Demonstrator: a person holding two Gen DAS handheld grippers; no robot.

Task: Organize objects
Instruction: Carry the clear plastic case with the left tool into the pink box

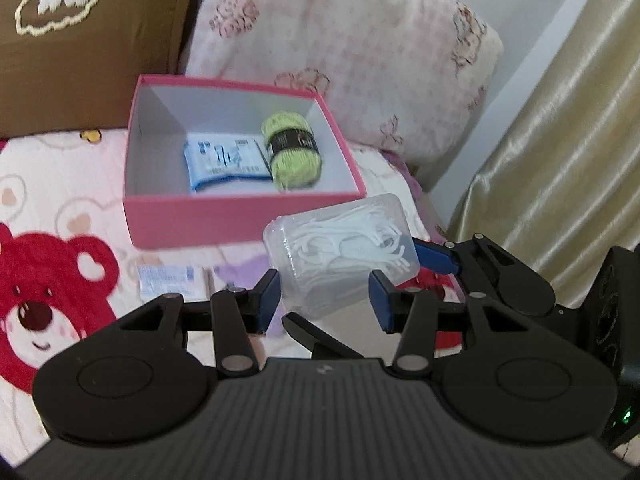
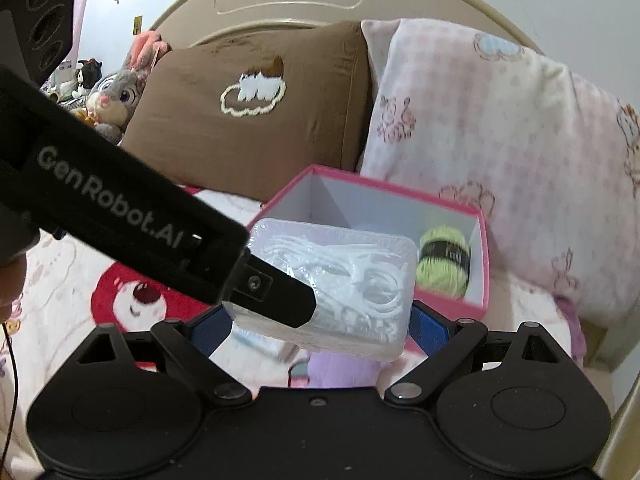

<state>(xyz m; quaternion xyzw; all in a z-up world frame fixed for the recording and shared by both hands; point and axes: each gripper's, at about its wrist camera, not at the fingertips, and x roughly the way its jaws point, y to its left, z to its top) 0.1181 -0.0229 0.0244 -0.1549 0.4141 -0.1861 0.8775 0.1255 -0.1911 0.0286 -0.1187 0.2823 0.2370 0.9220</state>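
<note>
A: So, the right claw (image 2: 320, 330) grips the clear plastic box of floss picks (image 2: 340, 280) between its blue pads, one on each short side, holding it above the bedspread (image 2: 60, 280).

B: And the left claw (image 1: 325, 296)?

A: Its jaws stand apart, just beside the near end of that box; I can't tell whether a pad touches it. I'd call it unclamped, holding nothing.

B: Which step, then?

A: By my reading, carrying the floss picks to the pink box (image 1: 192, 216), which sits open on the bed, just beyond. The next move likely calls for lifting over the near wall and lowering into the free floor on the left.

B: What's inside already?

A: A blue-and-white packet (image 1: 226, 164) lying flat, and a skein of lime-green yarn (image 1: 294, 152) with a black band, touching it on the right. Another small blue-printed packet (image 1: 168, 278) lies on the bedspread outside, near the front wall.

B: Behind?

A: A brown pillow (image 2: 248, 128) and a pink floral pillow (image 2: 480, 140) against the headboard.
</note>
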